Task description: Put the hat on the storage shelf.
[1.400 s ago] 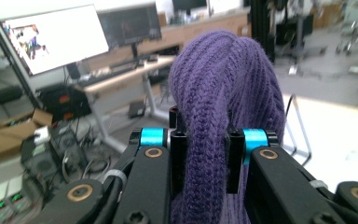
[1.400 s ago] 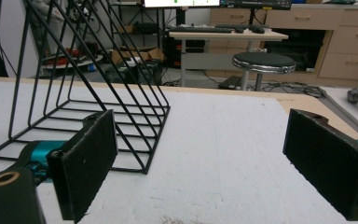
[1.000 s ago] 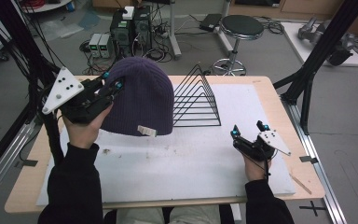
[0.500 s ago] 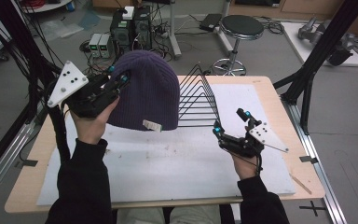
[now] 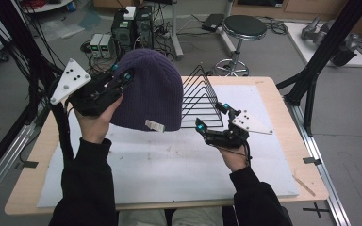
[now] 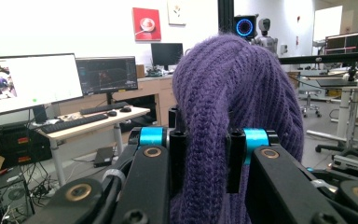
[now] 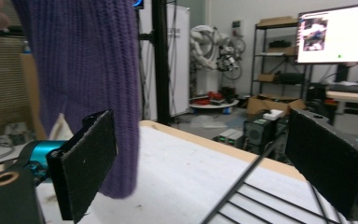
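High view: purple knit beanie (image 5: 148,92) hangs upper centre of frame, lifted off the white-covered surface (image 5: 169,165), its lower edge with a pale label facing the camera. Left hand-held gripper (image 5: 122,81) sits at the beanie's upper left side, jaws clamped on a fold of the knit. Black wire rack (image 5: 200,96) stands just right of the beanie, on the surface. Right hand-held gripper (image 5: 212,117) is lower right of the beanie, in front of the rack, jaws spread and holding nothing; apart from the beanie.

Left gripper view: a thick roll of the purple beanie (image 6: 223,130) runs up the middle of the frame, pinched between the two black jaws of the left hand-held gripper (image 6: 204,161). The rest of the knit bulges above and to the right of the jaws.

Right gripper view: jaws of the right hand-held gripper (image 7: 214,163) stand wide apart at lower left and lower right. The beanie (image 7: 88,84) hangs at upper left, behind the left-hand jaw, not between the pads. Wires of the rack (image 7: 270,196) lie at lower centre, on the surface (image 7: 182,163).
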The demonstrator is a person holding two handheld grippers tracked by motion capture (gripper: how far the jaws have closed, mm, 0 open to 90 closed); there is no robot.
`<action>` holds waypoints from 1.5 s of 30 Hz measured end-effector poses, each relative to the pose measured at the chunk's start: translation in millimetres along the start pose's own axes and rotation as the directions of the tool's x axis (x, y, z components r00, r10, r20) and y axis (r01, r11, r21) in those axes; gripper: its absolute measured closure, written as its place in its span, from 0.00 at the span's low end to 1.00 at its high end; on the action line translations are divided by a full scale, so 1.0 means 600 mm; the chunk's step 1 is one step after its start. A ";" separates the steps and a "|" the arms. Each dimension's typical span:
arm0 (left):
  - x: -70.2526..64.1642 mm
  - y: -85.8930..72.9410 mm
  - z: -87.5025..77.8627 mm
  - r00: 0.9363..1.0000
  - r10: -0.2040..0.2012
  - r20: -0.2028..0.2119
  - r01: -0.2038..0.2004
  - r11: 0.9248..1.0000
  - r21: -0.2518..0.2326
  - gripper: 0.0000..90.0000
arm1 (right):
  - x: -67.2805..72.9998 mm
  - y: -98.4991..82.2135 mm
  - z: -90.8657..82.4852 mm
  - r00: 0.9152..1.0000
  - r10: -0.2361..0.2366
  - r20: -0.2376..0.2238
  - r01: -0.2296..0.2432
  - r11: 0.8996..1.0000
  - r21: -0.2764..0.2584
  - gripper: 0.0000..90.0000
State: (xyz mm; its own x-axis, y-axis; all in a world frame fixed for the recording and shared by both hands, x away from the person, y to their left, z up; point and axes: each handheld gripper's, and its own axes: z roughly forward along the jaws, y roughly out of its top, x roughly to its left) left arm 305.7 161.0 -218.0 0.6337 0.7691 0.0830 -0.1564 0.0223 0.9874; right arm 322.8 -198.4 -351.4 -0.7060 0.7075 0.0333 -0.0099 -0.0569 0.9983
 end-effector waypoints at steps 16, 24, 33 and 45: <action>-0.014 0.005 0.029 0.999 -0.002 0.047 0.003 1.000 -0.025 0.87 | 0.028 0.015 0.074 0.975 0.070 -0.209 -0.048 0.993 0.108 0.26; -0.011 0.000 0.037 0.999 0.016 0.045 -0.016 1.000 -0.009 0.87 | 0.028 0.021 0.077 0.982 0.019 -0.189 0.010 0.988 0.156 0.90; 0.001 -0.002 0.059 0.998 0.033 0.045 -0.031 0.999 -0.037 0.87 | -0.015 0.065 0.071 0.991 -0.028 -0.130 0.049 0.986 0.157 0.90; 0.008 0.020 0.121 0.997 0.053 0.059 -0.050 0.997 -0.061 0.87 | -0.064 0.119 0.077 0.997 -0.062 -0.040 0.067 0.985 0.156 0.90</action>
State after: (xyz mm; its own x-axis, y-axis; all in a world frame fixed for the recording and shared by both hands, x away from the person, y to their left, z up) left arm 361.9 118.4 -195.7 0.6681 0.7302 0.1431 -0.2333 0.0230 0.9721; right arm 382.2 -197.0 -279.2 -0.7321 0.6806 -0.0301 0.0536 0.1016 0.9934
